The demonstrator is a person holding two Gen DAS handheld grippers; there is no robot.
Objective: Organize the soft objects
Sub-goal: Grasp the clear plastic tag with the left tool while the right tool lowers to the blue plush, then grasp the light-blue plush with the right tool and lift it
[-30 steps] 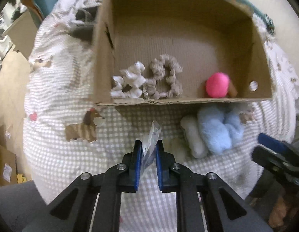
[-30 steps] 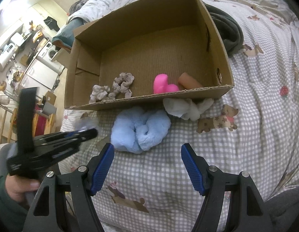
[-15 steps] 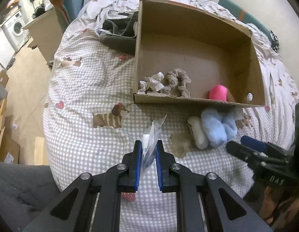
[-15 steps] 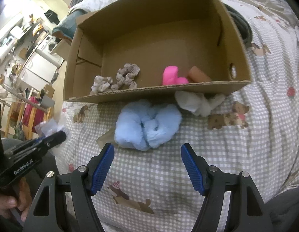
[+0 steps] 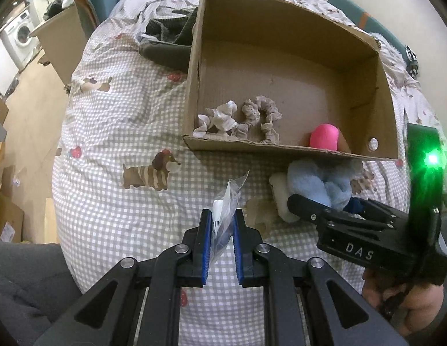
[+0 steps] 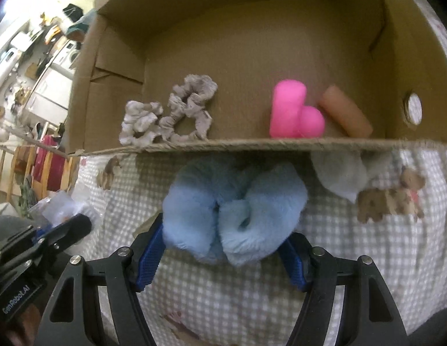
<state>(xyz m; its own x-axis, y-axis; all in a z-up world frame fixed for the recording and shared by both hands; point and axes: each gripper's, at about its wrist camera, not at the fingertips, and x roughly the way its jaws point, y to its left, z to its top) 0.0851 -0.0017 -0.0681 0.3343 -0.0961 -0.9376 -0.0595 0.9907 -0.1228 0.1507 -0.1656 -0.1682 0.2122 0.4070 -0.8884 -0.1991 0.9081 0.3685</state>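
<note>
A fluffy light-blue scrunchie (image 6: 232, 210) lies on the checked bed cover just in front of the cardboard box (image 6: 252, 144). My right gripper (image 6: 220, 248) is open, its blue pads on either side of the scrunchie. It also shows in the left wrist view (image 5: 318, 184), partly behind the right gripper (image 5: 324, 210). My left gripper (image 5: 222, 230) is shut on a clear plastic wrapper (image 5: 227, 199), held above the cover. In the box lie two grey scrunchies (image 6: 168, 115), a pink soft piece (image 6: 292, 112) and a tan roll (image 6: 344, 112).
A white fluffy item (image 6: 338, 173) lies by the box's front right corner; it shows in the left wrist view (image 5: 281, 193). Dark clothing (image 5: 168, 40) lies left of the box. The bed edge drops to the floor on the left (image 5: 30, 115).
My right gripper has moved forward and down until its open pads flank the blue scrunchie. My left gripper has pulled back and up from the box with the wrapper still in it.
</note>
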